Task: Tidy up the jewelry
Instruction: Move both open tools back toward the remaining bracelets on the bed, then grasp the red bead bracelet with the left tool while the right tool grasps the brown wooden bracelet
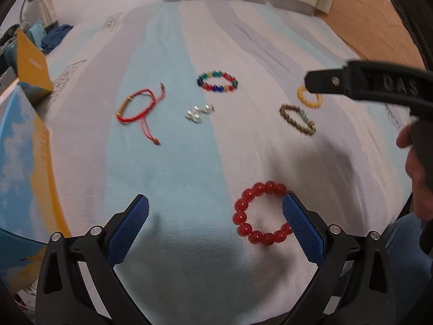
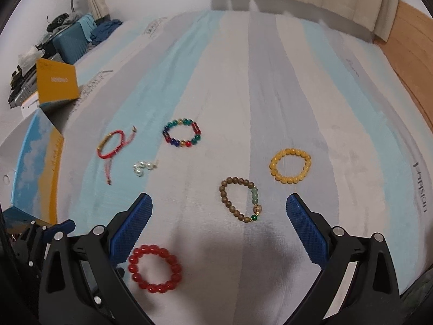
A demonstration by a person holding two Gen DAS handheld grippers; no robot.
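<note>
While both claws gape wide and grip nothing, the jewelry lies spread on the striped bed (image 2: 270,86). The left claw (image 1: 216,224) hangs over the near edge, its right finger beside the red bead bracelet (image 1: 261,214). The right claw (image 2: 219,227) hovers near the brown bead bracelet (image 2: 240,199); the yellow bracelet (image 2: 290,165) lies toward the right edge, the multicolour bracelet (image 2: 181,133), red cord bracelet (image 2: 112,146) and pearl earrings (image 2: 143,168) toward the left.
</note>
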